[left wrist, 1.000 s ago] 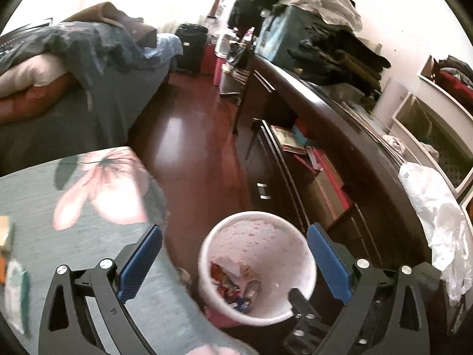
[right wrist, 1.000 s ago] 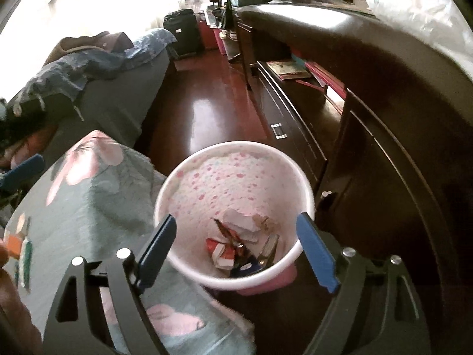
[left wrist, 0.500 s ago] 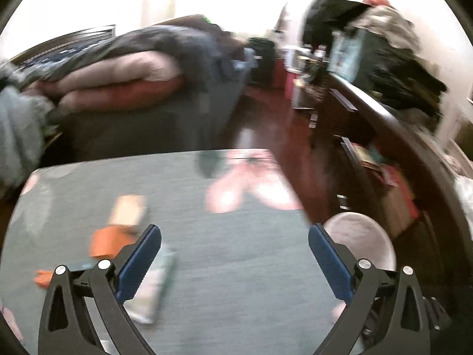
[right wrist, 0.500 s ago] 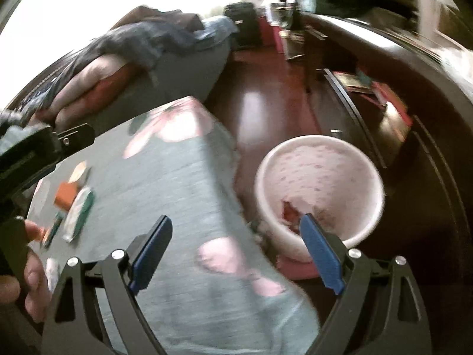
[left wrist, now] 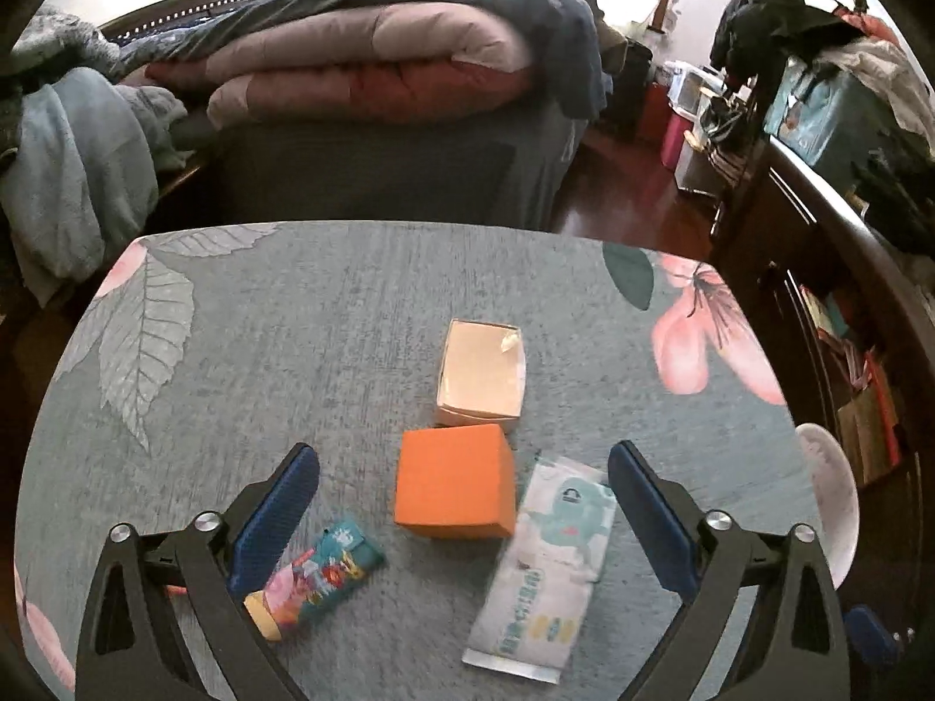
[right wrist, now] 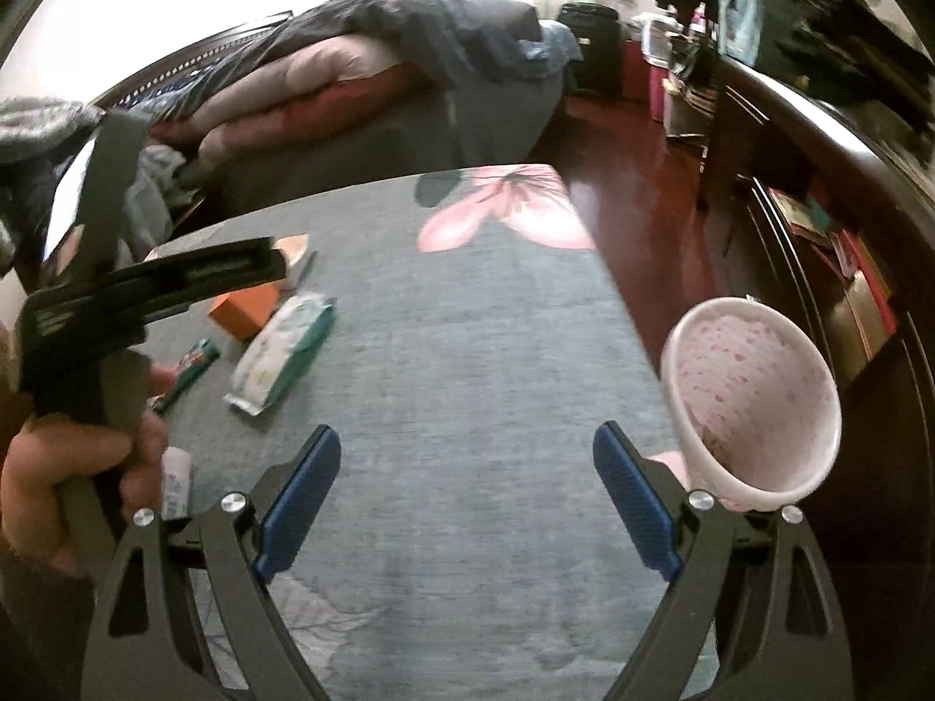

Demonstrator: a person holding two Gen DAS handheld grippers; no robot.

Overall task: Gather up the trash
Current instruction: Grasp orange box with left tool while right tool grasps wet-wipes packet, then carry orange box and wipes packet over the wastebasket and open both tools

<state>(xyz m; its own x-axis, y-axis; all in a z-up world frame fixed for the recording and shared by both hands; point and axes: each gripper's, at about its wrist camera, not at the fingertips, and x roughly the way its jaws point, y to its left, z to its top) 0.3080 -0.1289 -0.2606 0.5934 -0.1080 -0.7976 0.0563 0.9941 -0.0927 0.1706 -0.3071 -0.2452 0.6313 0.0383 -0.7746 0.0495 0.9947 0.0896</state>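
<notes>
Several bits of trash lie on the floral grey-green tablecloth [left wrist: 292, 321]: an orange box [left wrist: 454, 482], an open cream box [left wrist: 482, 371] behind it, a wipes pack [left wrist: 546, 561] and a teal snack wrapper [left wrist: 315, 575]. My left gripper [left wrist: 463, 455] hovers over them with its jaws closing. The orange box shows between its fingers and the pads touch nothing. My right gripper [right wrist: 467, 435] stands open over bare cloth, and the wipes pack [right wrist: 283, 344] and orange box [right wrist: 242, 306] lie to its left. The white, pink-dotted bin [right wrist: 754, 397] stands off the table's right edge.
A hand [right wrist: 64, 467] holds the left gripper's body at the left of the right wrist view, with a small white tube [right wrist: 175, 479] beside it. A bed with folded quilts [left wrist: 380, 76] lies behind the table. A dark wooden cabinet [left wrist: 847, 292] runs along the right, past the red-brown floor [right wrist: 643, 175].
Both grippers have swung left, away from over the bin and onto the table. The bin has slid to the right edge of both views. The trash items have come into view.
</notes>
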